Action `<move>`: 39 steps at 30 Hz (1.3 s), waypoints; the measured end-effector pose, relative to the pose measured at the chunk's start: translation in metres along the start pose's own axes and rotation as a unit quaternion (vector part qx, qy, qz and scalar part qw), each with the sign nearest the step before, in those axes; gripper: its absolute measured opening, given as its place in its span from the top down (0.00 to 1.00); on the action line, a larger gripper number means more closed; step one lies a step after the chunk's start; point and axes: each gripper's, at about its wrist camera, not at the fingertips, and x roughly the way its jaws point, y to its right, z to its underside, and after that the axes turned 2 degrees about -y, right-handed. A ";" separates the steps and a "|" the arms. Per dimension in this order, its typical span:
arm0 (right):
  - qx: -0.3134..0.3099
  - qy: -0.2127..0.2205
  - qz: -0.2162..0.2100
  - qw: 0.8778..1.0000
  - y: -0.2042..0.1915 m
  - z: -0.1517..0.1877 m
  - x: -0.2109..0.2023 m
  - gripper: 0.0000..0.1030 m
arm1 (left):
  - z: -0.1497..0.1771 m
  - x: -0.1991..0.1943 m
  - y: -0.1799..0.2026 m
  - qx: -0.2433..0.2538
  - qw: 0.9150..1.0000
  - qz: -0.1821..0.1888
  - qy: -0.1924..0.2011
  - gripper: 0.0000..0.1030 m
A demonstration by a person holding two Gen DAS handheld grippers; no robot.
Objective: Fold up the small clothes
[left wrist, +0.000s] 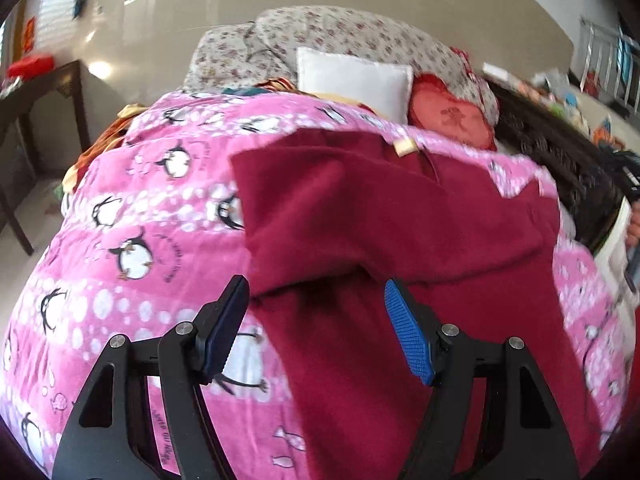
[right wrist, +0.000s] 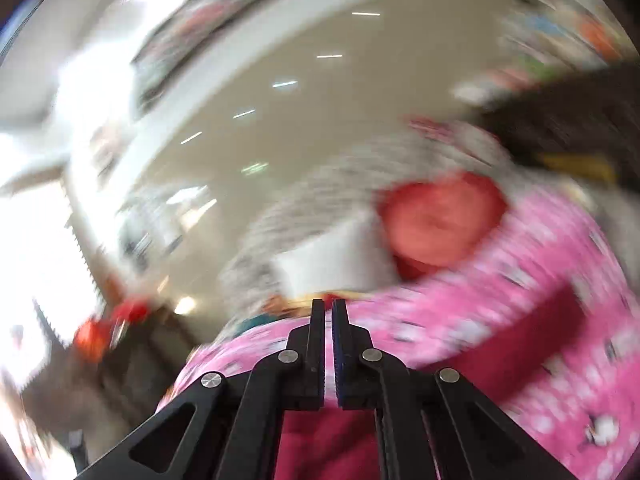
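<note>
Across the middle of a penguin-print pink fleece blanket (left wrist: 132, 208), a dark red fleece garment (left wrist: 380, 216) lies partly folded, its long axis running from the near edge up toward the far right corner, where a small gold tag (left wrist: 405, 147) shows. The left gripper (left wrist: 316, 320) hangs just above the garment's near end, jaws released and straddling a raised fold without pressing it, making it the nearer tool for the coming fold. The right gripper (right wrist: 328, 320) is clenched with nothing between its pads, tilted up toward the wall, the garment below and to its right. Fabric looks soft, thick and napped. Beyond the far edge rest a white pillow (left wrist: 356, 80) and a red heart cushion (left wrist: 448, 114).
</note>
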 end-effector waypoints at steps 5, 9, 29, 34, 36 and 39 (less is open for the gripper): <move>0.000 -0.017 0.006 1.000 -0.050 0.008 0.013 0.92 | -0.001 -0.013 -0.023 -0.057 0.998 0.031 0.015 0.32; 0.053 -0.086 0.129 0.986 0.017 0.044 0.034 0.34 | 0.005 -0.015 -0.023 -0.034 0.999 0.018 0.012 0.32; 0.313 -0.064 0.128 0.939 0.221 0.102 0.057 0.83 | -0.002 0.028 0.025 0.004 0.999 0.037 -0.030 0.32; 0.234 -0.018 0.103 0.967 0.168 0.068 0.027 0.89 | -0.018 0.051 0.039 -0.016 0.994 0.096 -0.046 0.32; 0.183 -0.008 0.070 0.981 0.128 0.047 0.018 0.89 | -0.025 0.059 0.043 -0.023 0.993 0.102 -0.057 0.32; 0.065 -0.024 0.016 0.997 0.043 0.024 0.022 0.89 | -0.034 0.055 0.036 -0.047 0.991 0.113 -0.047 0.32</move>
